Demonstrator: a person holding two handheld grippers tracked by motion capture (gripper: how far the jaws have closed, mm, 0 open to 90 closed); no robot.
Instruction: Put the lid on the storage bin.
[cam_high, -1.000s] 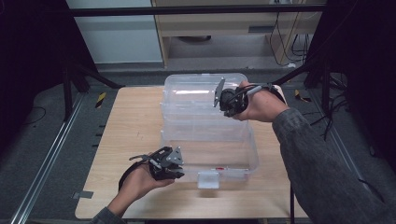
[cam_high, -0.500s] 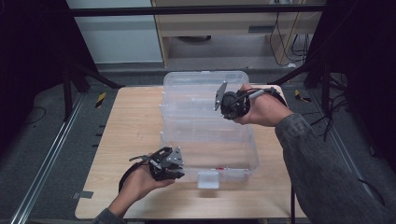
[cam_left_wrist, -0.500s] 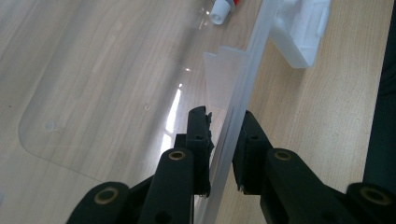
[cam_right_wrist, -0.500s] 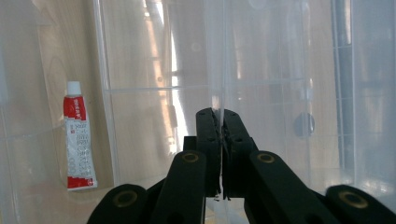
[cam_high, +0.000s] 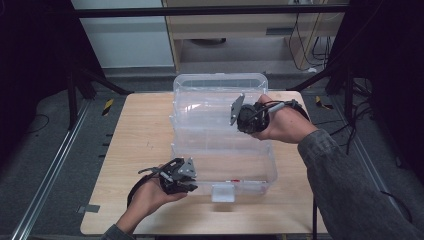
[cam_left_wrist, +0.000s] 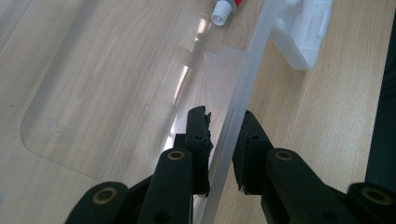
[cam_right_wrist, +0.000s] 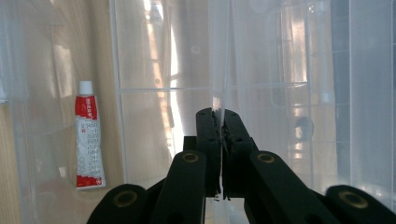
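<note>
- A clear plastic storage box (cam_high: 222, 165) sits in the middle of the wooden table (cam_high: 135, 145), with its hinged lid (cam_high: 210, 95) standing open at the far side.
- A white latch (cam_high: 222, 192) hangs on the middle of the box's near wall.
- A clear inner tray (cam_high: 200, 125) sits across the far part of the box, between the base and the lid.
- A red and white tube (cam_right_wrist: 88, 140) with a white cap lies on the floor of the box, near its front wall.
- The right gripper (cam_high: 239, 117) reaches in from the right over the far part of the box; in the right gripper view its jaws are pressed together on a thin clear edge of the tray (cam_right_wrist: 219, 70).
- The left gripper (cam_high: 180, 175) is at the near left corner of the box; in the left gripper view its jaws stand apart on either side of the box's near wall (cam_left_wrist: 243, 93), one inside and one outside, and whether they touch it I cannot tell.
- The person's left hand (cam_high: 145, 197) comes in from the near edge, and the right hand (cam_high: 285, 125), in a grey sleeve (cam_high: 350, 195), from the right.
- Beyond the table, cables (cam_high: 310, 35) hang by a cabinet on the far side.
</note>
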